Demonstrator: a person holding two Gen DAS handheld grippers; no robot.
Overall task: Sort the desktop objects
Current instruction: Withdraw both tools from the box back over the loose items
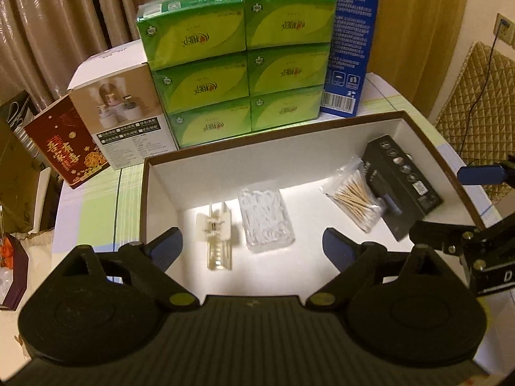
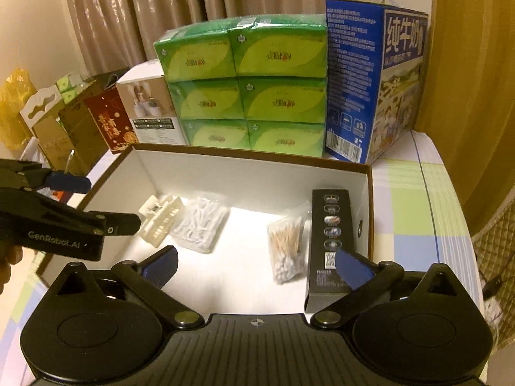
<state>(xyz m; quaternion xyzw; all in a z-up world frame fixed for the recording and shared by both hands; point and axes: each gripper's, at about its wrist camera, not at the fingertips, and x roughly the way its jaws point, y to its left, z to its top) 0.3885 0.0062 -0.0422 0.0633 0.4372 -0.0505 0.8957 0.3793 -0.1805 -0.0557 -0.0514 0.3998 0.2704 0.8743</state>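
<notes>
Your left gripper (image 1: 251, 246) hangs above the brown-rimmed, white-lined cardboard tray (image 1: 289, 135), jaws spread wide with nothing between them. Your right gripper (image 2: 257, 265) is just as wide apart and empty. On the tray floor lie four things: a translucent cream hair claw clip (image 1: 216, 228) just beside a clear packet of white floss picks (image 1: 265, 220), and well apart to their right a bag of wooden cotton swabs (image 1: 354, 197) touching a long black printed box (image 1: 402, 183).
</notes>
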